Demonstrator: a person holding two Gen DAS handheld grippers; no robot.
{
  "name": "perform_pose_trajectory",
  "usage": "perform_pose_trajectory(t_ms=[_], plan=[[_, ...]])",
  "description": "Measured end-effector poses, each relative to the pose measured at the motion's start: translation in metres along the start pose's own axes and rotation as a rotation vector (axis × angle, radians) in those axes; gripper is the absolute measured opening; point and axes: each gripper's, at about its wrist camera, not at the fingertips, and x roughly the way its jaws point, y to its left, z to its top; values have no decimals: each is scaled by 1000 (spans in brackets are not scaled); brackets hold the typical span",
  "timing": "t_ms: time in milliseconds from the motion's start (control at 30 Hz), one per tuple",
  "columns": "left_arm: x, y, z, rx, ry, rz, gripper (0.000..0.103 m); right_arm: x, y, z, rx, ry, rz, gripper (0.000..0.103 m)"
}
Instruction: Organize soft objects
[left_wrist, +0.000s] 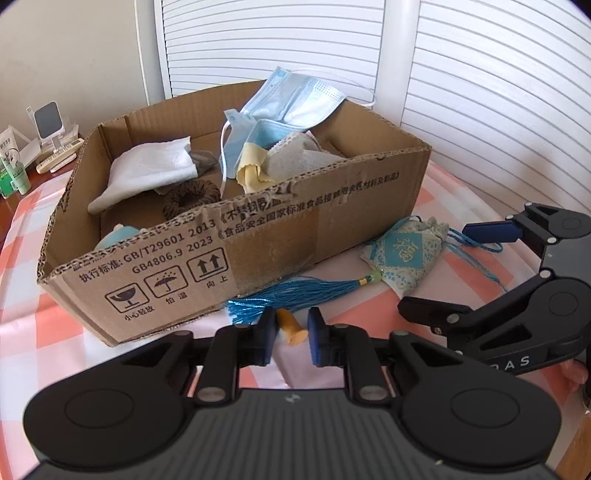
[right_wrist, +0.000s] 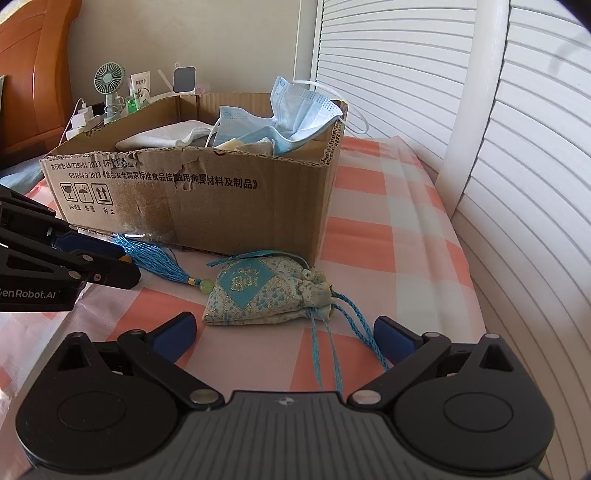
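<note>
The small orange and white soft toy (left_wrist: 291, 332) sits between the blue pads of the left tongs (left_wrist: 291, 341), pressed from both sides, right at the foot of the brown cardboard box (left_wrist: 258, 251); only its orange tip and a bit of white show, the rest is hidden behind the fingers. The left tongs are clenched on it and point down toward the checked pink and white cloth (right_wrist: 369, 229).

The pale green and blue embroidered sachet (right_wrist: 266, 291) lies on the cloth just ahead of the right tongs (right_wrist: 284, 339), between their line of reach and the box. Its braided blue cords (right_wrist: 328, 347) run back into the gap between the two wide-spread fingers, touching neither pad. Its blue tassel (left_wrist: 291, 295) trails toward the left tongs, its fringe just beyond their fingertips. The right tongs stand released, tilted down over the cloth.

Inside the box, beyond both tongs, lie light blue face masks (left_wrist: 295, 99), a folded white cloth (left_wrist: 155, 162), a yellow cloth (left_wrist: 251, 170) and a brown knitted ring (left_wrist: 192, 197).
</note>
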Motion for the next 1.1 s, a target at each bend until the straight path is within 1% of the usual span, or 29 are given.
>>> perform_pose_trajectory(t_ms=[233, 367, 500, 633, 767, 833, 1000, 1100], plan=[[-14, 6, -8, -16, 1, 9, 14, 0, 0, 0, -1, 0, 0, 103], [-25, 15, -20, -20, 18, 35, 14, 0, 0, 0, 1, 1, -4, 103], [-29, 27, -30, -59, 31, 65, 14, 0, 1, 1, 1, 4, -6, 103], [-32, 32, -34, -100, 21, 64, 14, 1, 3, 4, -22, 9, -5, 103], [-32, 32, -35, -105, 12, 62, 14, 3, 1, 9, -33, 4, -9, 103], [-32, 32, -35, -108, 10, 60, 15, 5, 0, 12, -38, 1, 3, 103], [-32, 33, -35, -114, 8, 52, 15, 17, -1, 21, -54, -3, 72, 102], [-33, 33, -35, -112, 7, 48, 15, 19, 3, 24, -85, -10, 91, 93]])
